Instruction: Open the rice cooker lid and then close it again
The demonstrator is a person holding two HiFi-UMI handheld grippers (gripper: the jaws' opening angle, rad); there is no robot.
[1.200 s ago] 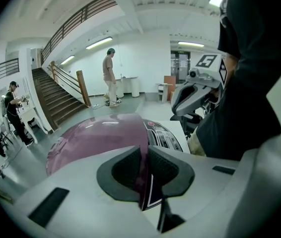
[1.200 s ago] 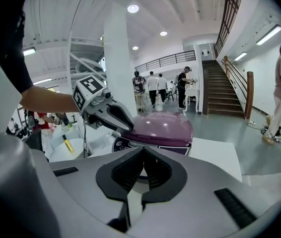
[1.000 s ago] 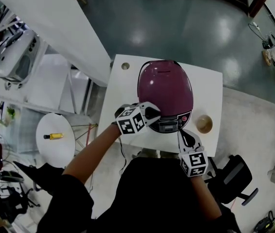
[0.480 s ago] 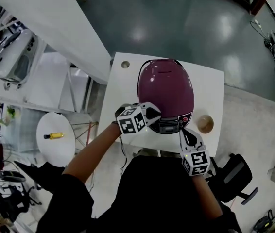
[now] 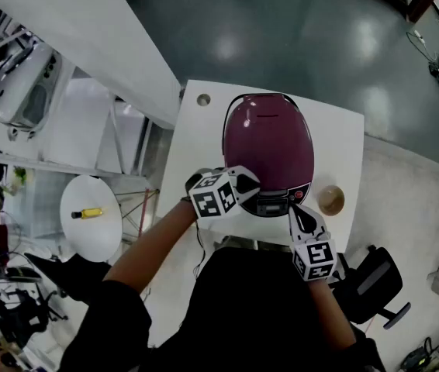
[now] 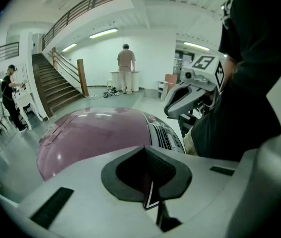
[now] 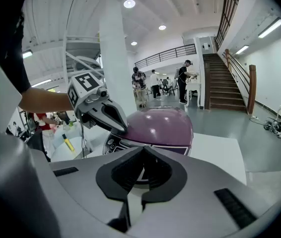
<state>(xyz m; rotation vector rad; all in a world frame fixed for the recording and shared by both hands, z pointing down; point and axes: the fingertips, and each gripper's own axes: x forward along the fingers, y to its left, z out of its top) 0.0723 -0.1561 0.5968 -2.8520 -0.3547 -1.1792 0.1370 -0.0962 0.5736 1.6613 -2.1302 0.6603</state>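
A tan bowl (image 5: 330,199) is pictured near the right edge of a white tabletop (image 5: 196,153), where a round hole (image 5: 203,99) is set in the far left corner. A yellow object (image 5: 88,214) is laid on a small round table (image 5: 91,240) at left. A black chair (image 5: 375,281) is seen lower right and a staircase (image 7: 225,81) beyond.

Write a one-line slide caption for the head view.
Left gripper and right gripper, both shut and empty, at the front of the closed maroon rice cooker on a white table.
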